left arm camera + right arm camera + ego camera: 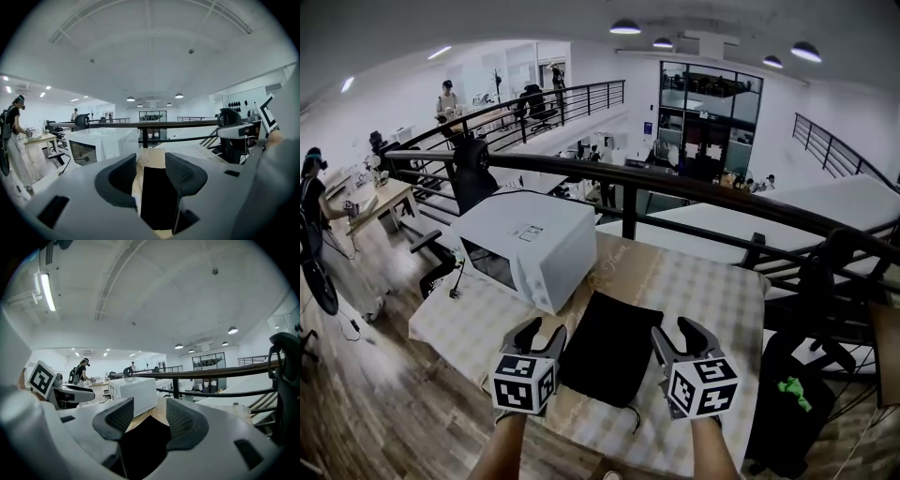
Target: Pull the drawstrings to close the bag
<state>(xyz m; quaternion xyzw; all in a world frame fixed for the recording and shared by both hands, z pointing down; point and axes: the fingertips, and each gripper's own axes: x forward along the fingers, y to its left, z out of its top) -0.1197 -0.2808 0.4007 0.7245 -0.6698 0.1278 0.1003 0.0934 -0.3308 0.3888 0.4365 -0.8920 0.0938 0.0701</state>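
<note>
A flat black drawstring bag (609,349) lies on the checked tablecloth (712,291) near the front edge, and a thin cord (633,414) trails from its near end. My left gripper (546,330) hovers just left of the bag, open and empty. My right gripper (673,330) hovers just right of it, also open and empty. In the left gripper view the bag (158,197) shows through the gap of the left gripper (150,163). In the right gripper view the bag (140,441) lies below the right gripper (149,409).
A white microwave (525,246) stands on the table just behind and left of the bag. A dark railing (675,187) runs behind the table. A black chair carrying a dark bag (797,394) stands off the table's right side. A person (311,202) works at a desk far left.
</note>
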